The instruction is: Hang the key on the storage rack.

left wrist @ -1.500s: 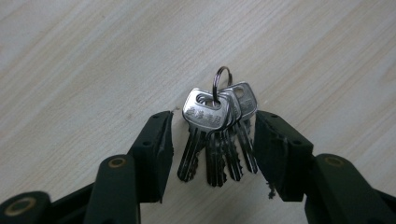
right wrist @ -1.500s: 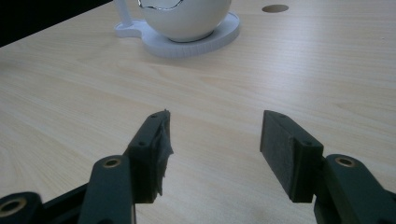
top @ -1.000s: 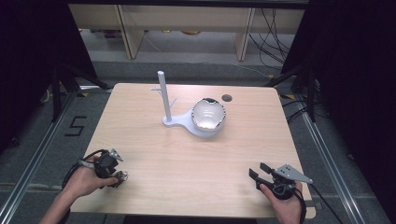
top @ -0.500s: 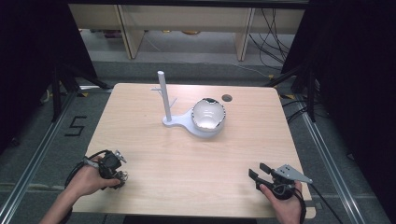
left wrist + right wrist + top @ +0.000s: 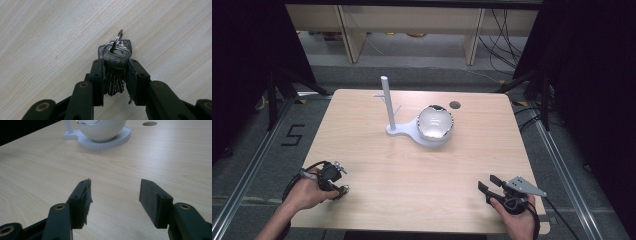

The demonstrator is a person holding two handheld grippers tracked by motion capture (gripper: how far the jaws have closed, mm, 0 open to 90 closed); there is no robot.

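The left gripper (image 5: 115, 75) has its jaws drawn in tight on a bunch of keys (image 5: 115, 58), pinching the blades between the pads while the heads and the split ring (image 5: 119, 37) stick out just past the fingertips. Compared with a second ago, the high view shows the left gripper (image 5: 334, 181) a little nearer the surface's (image 5: 362, 125) front edge and turned slightly. The keys ride with it, and from above it is hard to tell whether they hang clear of the wood or brush it. That small shift suggests the grasp has been made and the carry is about to start, not that any placing has begun.

The right gripper (image 5: 113, 202) has its jaws spread wide with nothing between them. It sits low over the surface near the front edge, much where it was a second ago. Well ahead of it stands a white bowl (image 5: 101, 127) on a white stand (image 5: 120, 138), with a thin upright post (image 5: 387, 102) rising just beside the bowl. Small pegs seem to branch off the post.

Judging by the layout, the keys probably belong on the post or in the bowl. Both lie well ahead of the left gripper and off to its right. The whole transfer remains to be done.
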